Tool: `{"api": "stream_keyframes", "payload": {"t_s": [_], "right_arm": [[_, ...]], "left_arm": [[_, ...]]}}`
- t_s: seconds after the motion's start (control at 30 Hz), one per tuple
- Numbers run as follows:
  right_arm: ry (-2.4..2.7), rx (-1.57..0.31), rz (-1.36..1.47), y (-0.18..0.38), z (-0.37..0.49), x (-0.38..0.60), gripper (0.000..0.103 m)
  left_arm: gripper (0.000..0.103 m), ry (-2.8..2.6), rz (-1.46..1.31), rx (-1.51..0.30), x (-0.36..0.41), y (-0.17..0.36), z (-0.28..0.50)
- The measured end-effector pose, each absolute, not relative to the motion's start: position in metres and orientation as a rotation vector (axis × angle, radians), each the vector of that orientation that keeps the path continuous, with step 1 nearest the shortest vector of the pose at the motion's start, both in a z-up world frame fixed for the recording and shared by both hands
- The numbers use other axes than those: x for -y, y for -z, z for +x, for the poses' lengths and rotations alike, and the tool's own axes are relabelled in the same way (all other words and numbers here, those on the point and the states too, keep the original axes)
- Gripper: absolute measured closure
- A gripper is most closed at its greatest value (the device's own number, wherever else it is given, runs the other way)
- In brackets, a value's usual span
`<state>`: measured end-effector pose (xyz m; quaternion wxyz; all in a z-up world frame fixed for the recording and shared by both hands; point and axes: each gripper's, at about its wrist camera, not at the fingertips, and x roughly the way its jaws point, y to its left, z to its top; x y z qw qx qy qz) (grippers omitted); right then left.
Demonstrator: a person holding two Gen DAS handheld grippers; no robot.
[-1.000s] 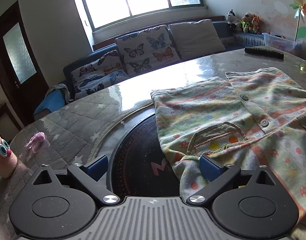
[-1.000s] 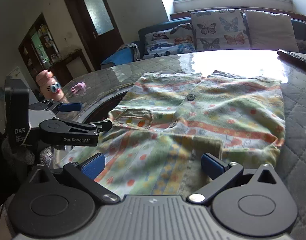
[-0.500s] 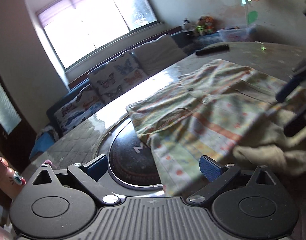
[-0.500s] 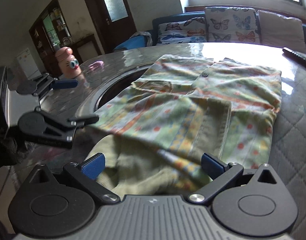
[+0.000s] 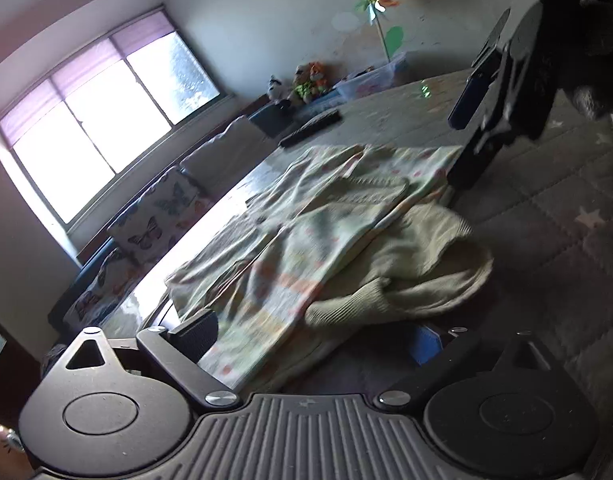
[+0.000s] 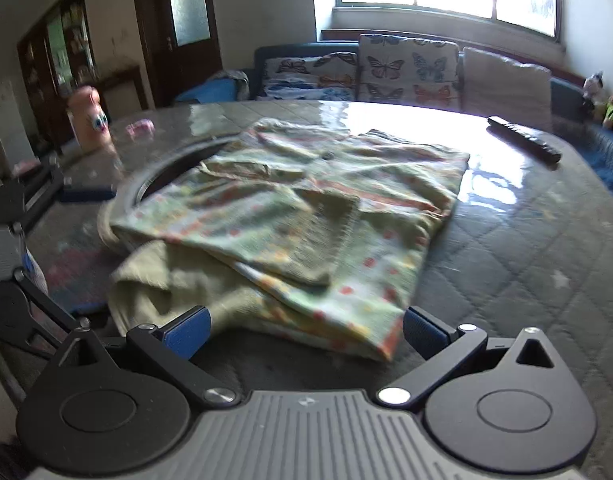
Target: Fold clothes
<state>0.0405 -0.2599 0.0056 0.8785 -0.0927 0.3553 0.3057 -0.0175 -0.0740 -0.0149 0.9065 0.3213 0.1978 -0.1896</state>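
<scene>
Blue-padded, the right gripper [image 6: 304, 330] and left gripper [image 5: 310, 336] gape wide and empty at the near hem of a patterned shirt [image 6: 306, 208] lying on the quilted table [image 6: 526, 248]; a remote [image 6: 524, 139] rests beyond.

The shirt [image 6: 306, 208] lies on the table [image 6: 526, 240], partly over a round inset [image 6: 154, 184]. A remote [image 6: 524, 138] lies behind it to the right. A sofa [image 6: 386, 68] stands behind the table.
</scene>
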Motion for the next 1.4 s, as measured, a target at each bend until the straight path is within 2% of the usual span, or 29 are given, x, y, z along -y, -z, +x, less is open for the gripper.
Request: {"api": "stream_keyframes", "payload": {"t_s": [0.07, 0.13, 0.2, 0.23, 0.27, 0.3, 0.37, 0.47, 0.57, 0.63, 0.7, 0.73, 0.77, 0.8, 0.87, 0.9, 0.93, 1.0, 1.03, 1.1, 1.17, 1.4], "right_arm": [[-0.626, -0.719, -0.239, -0.003, 0.034, 0.261, 0.000], [-0.623, -0.694, -0.296, 0.000, 0.027, 0.258, 0.000], [-0.626, -0.672, -0.337, 0.003, 0.022, 0.253, 0.000], [-0.628, -0.661, -0.358, 0.005, 0.020, 0.251, 0.000], [-0.632, -0.647, -0.381, 0.007, 0.017, 0.247, 0.000], [-0.639, -0.631, -0.402, 0.007, 0.015, 0.243, 0.000], [-0.653, -0.615, -0.422, 0.008, 0.015, 0.236, 0.000], [-0.679, -0.588, -0.455, 0.008, 0.018, 0.219, 0.000], [-0.706, -0.581, -0.455, 0.008, 0.027, 0.204, 0.001], [-0.716, -0.595, -0.454, 0.009, 0.035, 0.195, 0.016], [-0.725, -0.612, -0.447, 0.010, 0.042, 0.188, 0.026], [-0.731, -0.622, -0.440, 0.010, 0.045, 0.186, 0.037], [-0.736, -0.632, -0.434, 0.009, 0.048, 0.185, 0.044], [-0.741, -0.637, -0.425, 0.008, 0.049, 0.185, 0.051], [-0.752, -0.647, -0.410, 0.006, 0.052, 0.186, 0.058], [-0.760, -0.651, -0.402, 0.004, 0.053, 0.186, 0.064], [-0.765, -0.655, -0.395, 0.002, 0.053, 0.187, 0.066], [-0.761, -0.658, -0.381, 0.000, 0.054, 0.187, 0.069], [-0.763, -0.655, -0.374, -0.001, 0.054, 0.188, 0.072], [-0.772, -0.657, -0.348, -0.004, 0.055, 0.190, 0.077], [-0.774, -0.654, -0.327, -0.007, 0.057, 0.191, 0.079], [-0.760, -0.635, -0.309, -0.015, 0.059, 0.192, 0.083]], "left_arm": [[0.016, 0.416, 0.633, -0.404, 0.077, 0.013, -0.013], [0.028, 0.440, 0.602, -0.400, 0.080, 0.010, -0.009], [0.049, 0.464, 0.572, -0.395, 0.083, 0.008, -0.004], [0.055, 0.475, 0.556, -0.393, 0.085, 0.007, -0.002], [0.067, 0.479, 0.534, -0.395, 0.084, 0.004, 0.001], [0.074, 0.476, 0.512, -0.400, 0.084, 0.002, 0.005], [0.083, 0.466, 0.459, -0.419, 0.079, -0.005, 0.016], [0.089, 0.449, 0.385, -0.435, 0.072, -0.015, 0.030], [0.091, 0.448, 0.352, -0.438, 0.069, -0.023, 0.037], [0.091, 0.446, 0.345, -0.436, 0.068, -0.026, 0.039], [0.091, 0.453, 0.335, -0.437, 0.066, -0.027, 0.041], [0.091, 0.452, 0.334, -0.437, 0.064, -0.028, 0.039], [0.090, 0.452, 0.333, -0.438, 0.063, -0.028, 0.038], [0.087, 0.450, 0.333, -0.438, 0.060, -0.028, 0.036], [0.086, 0.445, 0.334, -0.438, 0.054, -0.027, 0.031], [0.079, 0.442, 0.343, -0.435, 0.051, -0.027, 0.026], [0.075, 0.439, 0.353, -0.432, 0.047, -0.026, 0.022], [0.055, 0.423, 0.390, -0.423, 0.041, -0.024, 0.012], [0.050, 0.415, 0.409, -0.418, 0.038, -0.022, 0.007], [0.047, 0.403, 0.453, -0.421, 0.036, -0.015, 0.007], [0.045, 0.391, 0.497, -0.425, 0.034, -0.008, 0.007], [0.045, 0.356, 0.659, -0.426, 0.032, 0.017, 0.010]]}}
